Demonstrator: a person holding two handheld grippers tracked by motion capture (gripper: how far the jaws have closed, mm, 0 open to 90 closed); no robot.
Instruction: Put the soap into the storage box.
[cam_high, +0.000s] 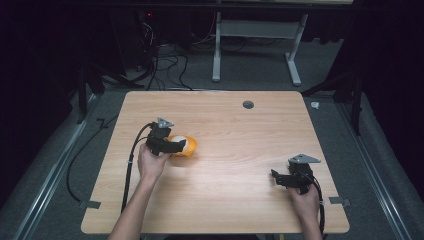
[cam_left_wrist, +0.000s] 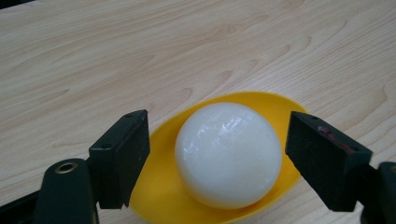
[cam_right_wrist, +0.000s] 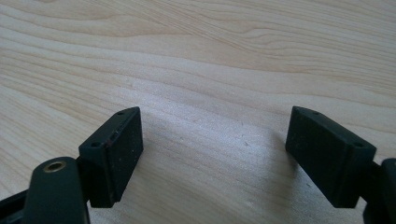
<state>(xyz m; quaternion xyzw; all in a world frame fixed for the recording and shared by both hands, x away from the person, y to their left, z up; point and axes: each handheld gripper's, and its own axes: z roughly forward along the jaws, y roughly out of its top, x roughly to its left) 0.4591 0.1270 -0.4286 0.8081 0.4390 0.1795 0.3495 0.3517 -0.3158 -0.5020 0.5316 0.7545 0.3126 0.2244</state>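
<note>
A white ball (cam_left_wrist: 228, 154) rests in a shallow yellow bowl (cam_left_wrist: 159, 196) on the wooden table (cam_high: 235, 145). In the high view the yellow bowl (cam_high: 190, 146) sits left of the table's middle. My left gripper (cam_left_wrist: 217, 158) is open, its jaws standing on either side of the ball with a gap on each side. In the high view the left gripper (cam_high: 177, 146) reaches over the bowl from the left. My right gripper (cam_right_wrist: 215, 158) is open above bare wood with nothing between its jaws. The right gripper (cam_high: 276, 176) is low near the front right of the table.
A round dark grommet (cam_high: 248, 104) is set in the table near its far edge. Cables trail off the table's left and front edges. Beyond the table stand a desk frame (cam_high: 255, 45) and loose cables on a grey floor.
</note>
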